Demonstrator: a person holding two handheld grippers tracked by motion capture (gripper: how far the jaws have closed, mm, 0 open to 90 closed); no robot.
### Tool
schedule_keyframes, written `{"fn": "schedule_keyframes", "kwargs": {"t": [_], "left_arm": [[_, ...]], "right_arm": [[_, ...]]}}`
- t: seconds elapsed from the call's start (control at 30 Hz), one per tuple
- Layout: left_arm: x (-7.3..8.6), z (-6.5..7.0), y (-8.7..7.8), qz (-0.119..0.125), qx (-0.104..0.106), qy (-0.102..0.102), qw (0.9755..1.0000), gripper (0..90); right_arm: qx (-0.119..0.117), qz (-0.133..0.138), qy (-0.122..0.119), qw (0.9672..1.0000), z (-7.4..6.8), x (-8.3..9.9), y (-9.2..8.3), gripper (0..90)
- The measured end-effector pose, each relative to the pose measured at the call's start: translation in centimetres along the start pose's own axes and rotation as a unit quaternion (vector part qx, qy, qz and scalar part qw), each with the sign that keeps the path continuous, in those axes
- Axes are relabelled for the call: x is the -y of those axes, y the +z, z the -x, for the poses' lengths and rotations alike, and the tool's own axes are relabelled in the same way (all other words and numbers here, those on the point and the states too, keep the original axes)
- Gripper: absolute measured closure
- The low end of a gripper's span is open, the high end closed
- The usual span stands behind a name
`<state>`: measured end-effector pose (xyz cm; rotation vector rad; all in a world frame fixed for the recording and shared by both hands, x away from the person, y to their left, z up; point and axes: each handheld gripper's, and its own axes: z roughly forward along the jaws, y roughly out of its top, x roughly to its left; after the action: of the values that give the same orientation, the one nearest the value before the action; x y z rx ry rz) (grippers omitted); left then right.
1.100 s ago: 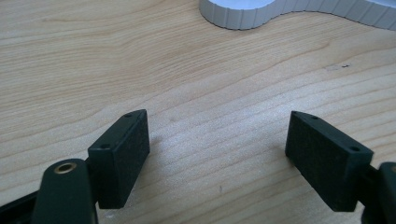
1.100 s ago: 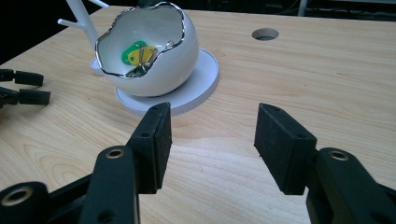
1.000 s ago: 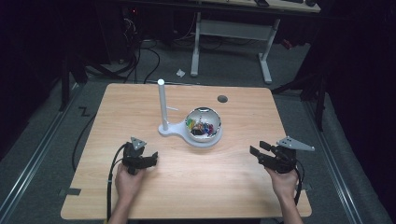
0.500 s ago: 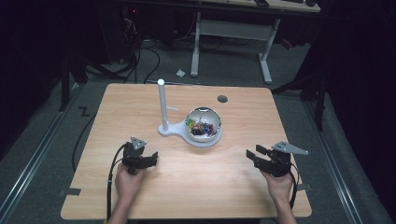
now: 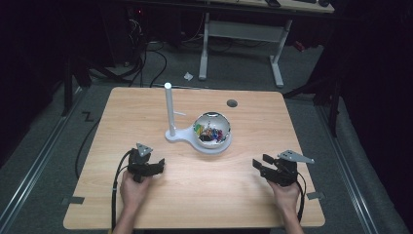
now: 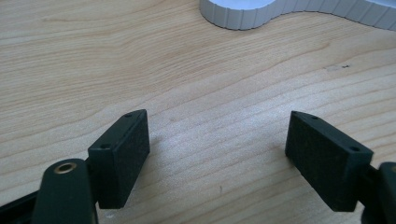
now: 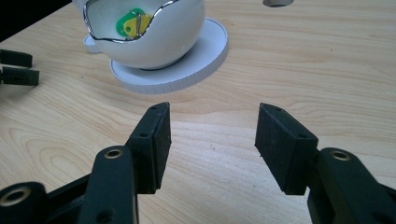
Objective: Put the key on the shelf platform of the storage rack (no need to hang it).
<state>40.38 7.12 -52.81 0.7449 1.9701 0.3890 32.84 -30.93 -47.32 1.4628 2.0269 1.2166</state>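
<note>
Right gripper (image 5: 262, 164) lowered, bowl (image 5: 211, 129) beyond its empty, parted jaws

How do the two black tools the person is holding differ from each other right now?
The left tool points right, toward the white stand; the right tool points left, toward the bowl. The right tool's grey plate looks larger than the left tool's. Both are open, empty and low over the table.
</note>
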Motion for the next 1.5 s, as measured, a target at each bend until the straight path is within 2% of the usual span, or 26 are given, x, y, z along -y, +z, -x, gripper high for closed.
{"fn": "schedule_keyframes", "kwargs": {"t": [0.5, 1.1, 1.5], "left_arm": [[0.0, -0.1, 0.0, 0.001, 0.002, 0.005, 1.0000, 22.1], [0.0, 0.0, 0.0, 0.000, 0.000, 0.000, 1.0000, 22.1], [0.0, 0.0, 0.0, 0.000, 0.000, 0.000, 1.0000, 22.1]], "right_arm": [[0.013, -0.014, 0.000, 0.9998, 0.1, 1.0, 1.3, 45.6], [0.022, -0.029, 0.002, 0.9994, 0.3, 2.0, 2.9, 44.2], [0.041, -0.045, -0.012, 0.9981, 0.3, 2.3, 4.1, 43.6]]}}
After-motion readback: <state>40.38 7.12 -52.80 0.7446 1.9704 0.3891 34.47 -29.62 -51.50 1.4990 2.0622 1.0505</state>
